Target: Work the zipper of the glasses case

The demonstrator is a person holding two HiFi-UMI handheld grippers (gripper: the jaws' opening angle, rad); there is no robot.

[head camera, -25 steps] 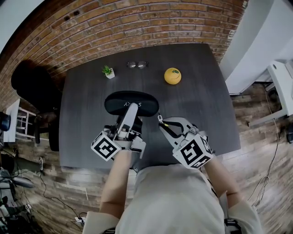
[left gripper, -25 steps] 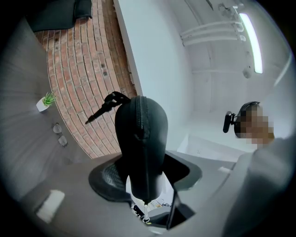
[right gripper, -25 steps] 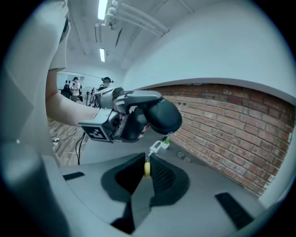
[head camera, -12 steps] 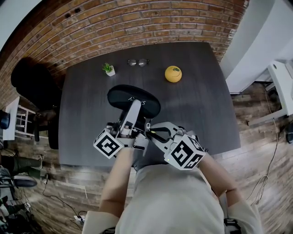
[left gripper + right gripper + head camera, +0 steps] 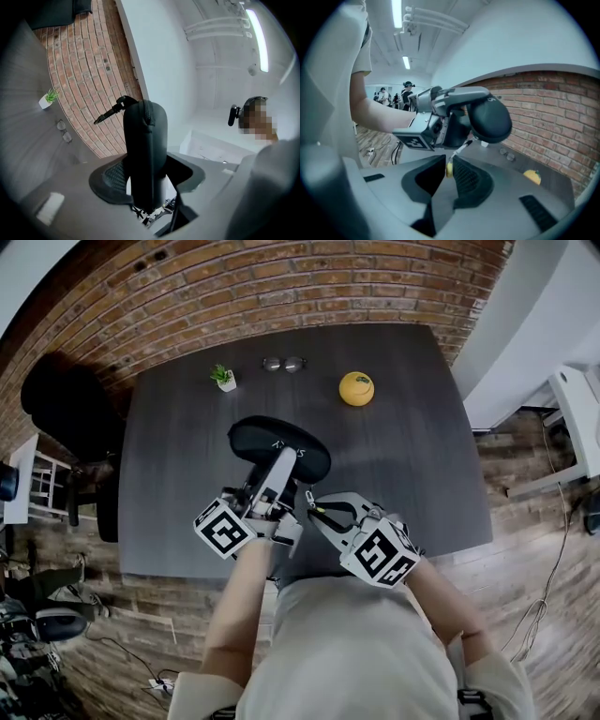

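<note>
The black glasses case (image 5: 279, 444) is lifted above the table, and my left gripper (image 5: 278, 468) is shut on its near end. In the left gripper view the case (image 5: 145, 140) stands upright between the jaws, its zipper running up the edge. A thin zipper pull cord (image 5: 110, 111) sticks out to the left. My right gripper (image 5: 308, 499) sits just right of the case. Its jaws are shut on the small pale tab (image 5: 449, 168) of the zipper pull. The cord (image 5: 462, 148) runs up from that tab to the case (image 5: 490, 119).
On the dark table (image 5: 412, 456), far side, are a small potted plant (image 5: 222, 379), a pair of glasses (image 5: 284, 363) and a yellow round fruit (image 5: 356, 388). A black chair (image 5: 61, 404) stands left of the table. A brick wall lies beyond.
My right gripper has moved left, closer to the case and the left gripper, still holding the pull tab. The case has shifted slightly right and tilted.
</note>
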